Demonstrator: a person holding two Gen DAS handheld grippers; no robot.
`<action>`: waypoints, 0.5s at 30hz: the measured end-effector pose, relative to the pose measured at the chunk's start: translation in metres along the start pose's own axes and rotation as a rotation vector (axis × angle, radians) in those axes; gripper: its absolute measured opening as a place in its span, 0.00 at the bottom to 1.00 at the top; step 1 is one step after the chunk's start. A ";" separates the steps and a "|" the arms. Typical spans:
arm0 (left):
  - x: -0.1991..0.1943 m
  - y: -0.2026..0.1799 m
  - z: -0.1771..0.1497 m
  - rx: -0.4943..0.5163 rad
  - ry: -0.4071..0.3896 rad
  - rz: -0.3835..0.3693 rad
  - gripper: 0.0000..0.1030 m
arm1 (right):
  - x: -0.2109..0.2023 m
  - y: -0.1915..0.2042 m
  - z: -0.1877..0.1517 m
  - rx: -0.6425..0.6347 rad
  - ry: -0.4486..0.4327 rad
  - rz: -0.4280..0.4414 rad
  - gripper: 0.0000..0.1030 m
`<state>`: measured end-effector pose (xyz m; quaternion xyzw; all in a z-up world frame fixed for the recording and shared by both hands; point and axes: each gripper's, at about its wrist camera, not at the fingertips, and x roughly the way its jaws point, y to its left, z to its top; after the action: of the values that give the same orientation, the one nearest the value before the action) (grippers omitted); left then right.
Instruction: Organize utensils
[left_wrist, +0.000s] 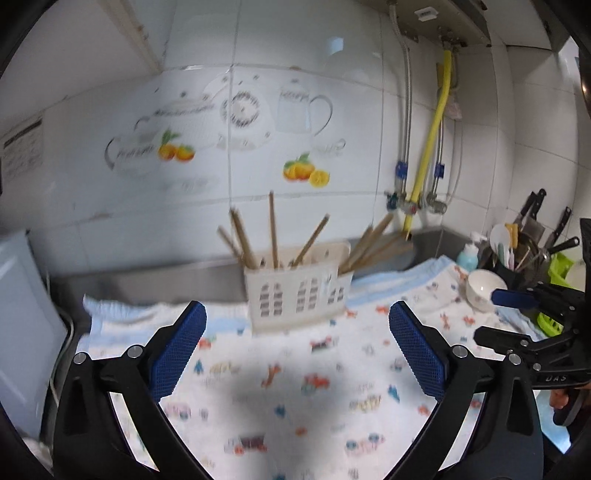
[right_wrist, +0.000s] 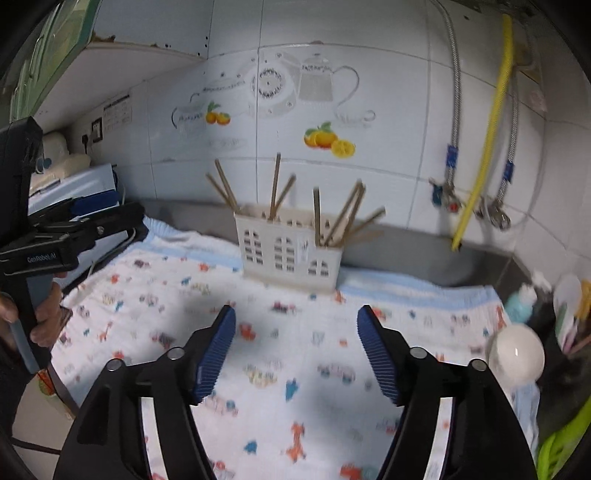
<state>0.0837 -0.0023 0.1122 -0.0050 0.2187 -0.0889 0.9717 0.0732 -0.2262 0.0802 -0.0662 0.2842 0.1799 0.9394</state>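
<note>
A white plastic utensil holder (left_wrist: 297, 291) stands at the back of a patterned cloth (left_wrist: 280, 391); it also shows in the right wrist view (right_wrist: 290, 253). Several wooden chopsticks (left_wrist: 273, 230) stand in it, leaning in different directions (right_wrist: 275, 186). My left gripper (left_wrist: 297, 317) is open and empty, in front of the holder and apart from it. My right gripper (right_wrist: 295, 317) is open and empty, also short of the holder. The right gripper shows at the right edge of the left wrist view (left_wrist: 517, 299); the left gripper shows at the left of the right wrist view (right_wrist: 99, 214).
A white bowl (left_wrist: 482, 290) and a blue soap bottle (left_wrist: 469, 254) sit at the right, with a dark rack of knives and utensils (left_wrist: 528, 243) and a green basket (left_wrist: 554, 291). A white appliance (left_wrist: 22, 314) stands left. Pipes and valves (left_wrist: 413, 199) line the tiled wall.
</note>
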 end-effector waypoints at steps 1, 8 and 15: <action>-0.002 0.001 -0.006 -0.006 0.009 -0.005 0.95 | -0.001 0.001 -0.006 0.005 0.006 -0.012 0.71; -0.020 0.006 -0.042 -0.052 0.033 0.013 0.95 | -0.008 0.001 -0.041 0.058 0.023 -0.071 0.83; -0.033 0.009 -0.059 -0.091 0.056 0.010 0.95 | -0.010 0.000 -0.056 0.086 0.022 -0.115 0.87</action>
<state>0.0306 0.0141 0.0720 -0.0455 0.2498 -0.0742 0.9644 0.0368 -0.2420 0.0392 -0.0440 0.2976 0.1126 0.9470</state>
